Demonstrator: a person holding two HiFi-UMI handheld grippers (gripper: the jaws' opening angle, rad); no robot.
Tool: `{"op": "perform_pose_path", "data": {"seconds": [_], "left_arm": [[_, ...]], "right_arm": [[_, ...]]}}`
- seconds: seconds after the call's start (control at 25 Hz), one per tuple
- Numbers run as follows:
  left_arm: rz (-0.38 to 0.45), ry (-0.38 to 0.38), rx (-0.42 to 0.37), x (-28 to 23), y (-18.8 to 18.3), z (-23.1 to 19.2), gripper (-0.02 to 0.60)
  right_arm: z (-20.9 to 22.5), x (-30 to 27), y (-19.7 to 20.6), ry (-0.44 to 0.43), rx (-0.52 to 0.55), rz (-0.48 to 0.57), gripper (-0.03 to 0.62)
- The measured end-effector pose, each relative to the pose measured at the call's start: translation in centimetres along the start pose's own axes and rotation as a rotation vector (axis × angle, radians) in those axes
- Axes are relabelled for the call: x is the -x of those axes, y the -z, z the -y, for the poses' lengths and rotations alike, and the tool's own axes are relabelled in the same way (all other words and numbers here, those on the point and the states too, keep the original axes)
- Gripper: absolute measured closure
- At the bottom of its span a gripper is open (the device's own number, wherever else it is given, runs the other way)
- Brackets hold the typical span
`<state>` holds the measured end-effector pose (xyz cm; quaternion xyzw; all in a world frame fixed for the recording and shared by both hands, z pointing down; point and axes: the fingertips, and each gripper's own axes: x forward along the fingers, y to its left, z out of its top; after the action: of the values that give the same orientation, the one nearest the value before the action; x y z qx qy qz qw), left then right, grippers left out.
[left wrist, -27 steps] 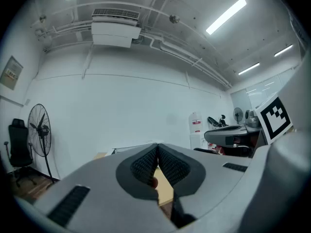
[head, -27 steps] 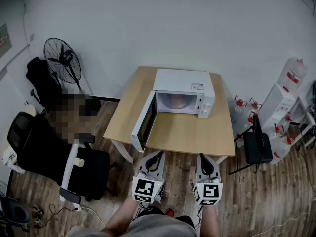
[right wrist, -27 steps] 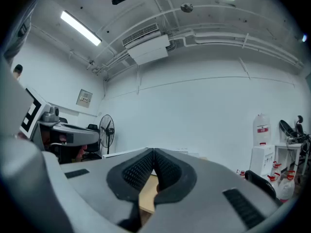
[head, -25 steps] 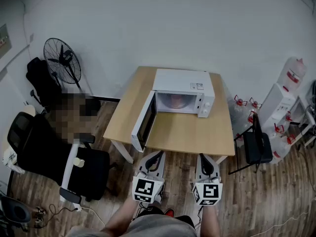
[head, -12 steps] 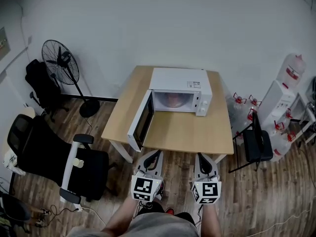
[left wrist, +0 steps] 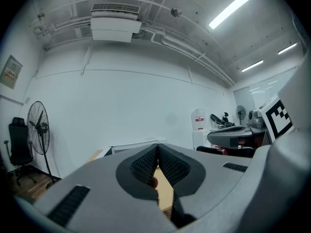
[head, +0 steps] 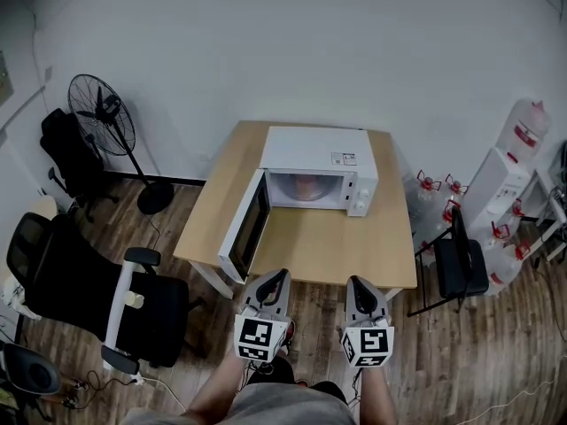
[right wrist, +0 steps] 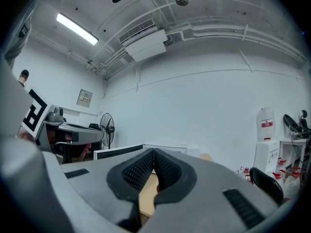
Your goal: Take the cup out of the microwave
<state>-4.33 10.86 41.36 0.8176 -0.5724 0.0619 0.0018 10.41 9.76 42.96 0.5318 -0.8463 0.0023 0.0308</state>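
Observation:
A white microwave (head: 314, 171) stands on the wooden table (head: 328, 246), its door (head: 244, 233) swung open to the left. Inside the lit cavity a reddish cup (head: 304, 184) shows dimly. My left gripper (head: 276, 275) and right gripper (head: 356, 282) are held side by side just short of the table's near edge, pointing at the microwave. Both are shut with nothing between the pads. In the left gripper view the shut left gripper (left wrist: 158, 147) partly hides the microwave (left wrist: 132, 144). In the right gripper view the door (right wrist: 116, 152) shows left of the shut right gripper (right wrist: 153, 151).
A standing fan (head: 100, 113) and a black office chair (head: 106, 304) are to the left of the table. A black folding chair (head: 461, 259), water bottles (head: 523, 131) and a white rack (head: 532, 202) stand to the right. The floor is wood.
Both grippers and the head view have come closer to the table, so the microwave sits lower and a little further left in the picture. The jaws have stayed shut.

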Motion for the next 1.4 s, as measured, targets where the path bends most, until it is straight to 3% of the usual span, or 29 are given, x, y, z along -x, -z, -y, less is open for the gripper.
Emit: {"op": "perform_pose_path", "data": {"seconds": [0.32, 0.84, 1.4], "left_arm": [[-0.039, 0.024, 0.022, -8.5, 0.4, -3.7, 0.56], [-0.146, 0.07, 0.065, -22.2, 4.1, -9.6, 0.558], [-0.225, 0.081, 0.099, -31.8, 9.7, -12.8, 0.559]], "right_arm": [[2.9, -7.8, 0.3, 0.013, -0.013, -0.036, 0.576], [7.0, -21.6, 4.5, 0.043, -0.069, -0.133, 0.576], [9.7, -29.7, 10.3, 0.076, -0.146, -0.225, 0.576]]}}
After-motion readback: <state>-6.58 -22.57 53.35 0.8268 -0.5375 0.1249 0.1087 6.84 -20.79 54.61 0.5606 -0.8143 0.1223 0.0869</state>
